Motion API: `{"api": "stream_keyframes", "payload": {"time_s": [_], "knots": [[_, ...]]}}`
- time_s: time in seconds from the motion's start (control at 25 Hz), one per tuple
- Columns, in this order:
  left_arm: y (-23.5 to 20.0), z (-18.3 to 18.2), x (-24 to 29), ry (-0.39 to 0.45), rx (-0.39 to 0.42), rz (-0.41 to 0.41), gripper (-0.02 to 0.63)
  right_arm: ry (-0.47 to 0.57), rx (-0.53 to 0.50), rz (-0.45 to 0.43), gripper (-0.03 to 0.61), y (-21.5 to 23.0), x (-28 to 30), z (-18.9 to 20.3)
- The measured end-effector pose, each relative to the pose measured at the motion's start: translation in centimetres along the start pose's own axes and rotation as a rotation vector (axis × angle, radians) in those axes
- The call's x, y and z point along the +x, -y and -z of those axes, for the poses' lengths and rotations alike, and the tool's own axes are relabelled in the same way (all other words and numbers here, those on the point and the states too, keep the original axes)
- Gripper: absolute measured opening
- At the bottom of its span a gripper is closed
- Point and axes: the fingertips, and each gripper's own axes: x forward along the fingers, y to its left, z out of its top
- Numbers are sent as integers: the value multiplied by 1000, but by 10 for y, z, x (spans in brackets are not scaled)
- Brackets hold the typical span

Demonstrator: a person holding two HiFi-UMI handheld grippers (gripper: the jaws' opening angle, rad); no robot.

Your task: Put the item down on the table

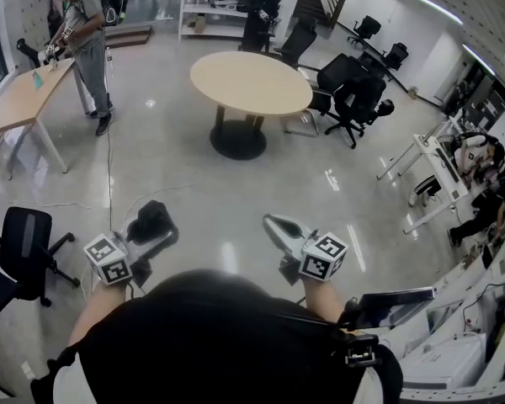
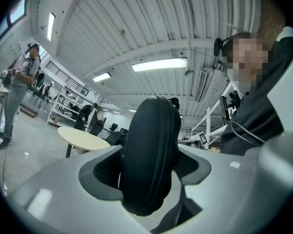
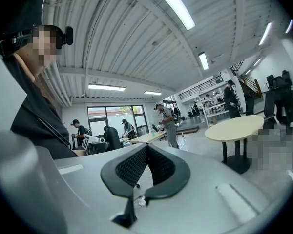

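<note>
A black oval zippered case (image 2: 151, 140) stands on edge between the jaws of my left gripper (image 2: 149, 168), which is shut on it. In the head view the case (image 1: 150, 220) is a dark lump at the tip of the left gripper (image 1: 157, 232), low at the left, over the grey floor. My right gripper (image 1: 272, 222) is low and right of centre. Its pads meet at the tip in the right gripper view, so the right gripper (image 3: 147, 148) is shut with nothing in it. A round beige table (image 1: 251, 82) stands ahead, well beyond both grippers.
Black office chairs (image 1: 353, 95) crowd the round table's right side. A long wooden desk (image 1: 17, 103) with a person (image 1: 88, 45) beside it is at the far left. Another black chair (image 1: 23, 241) is close on my left. White desks (image 1: 433, 171) line the right.
</note>
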Motion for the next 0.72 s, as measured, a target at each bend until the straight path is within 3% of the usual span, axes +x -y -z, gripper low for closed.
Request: {"api": "stream_keyframes", "payload": {"time_s": [0.72], "knots": [[76, 42, 95, -67, 5, 22, 305, 23, 57, 24, 14, 61, -111, 13]]}}
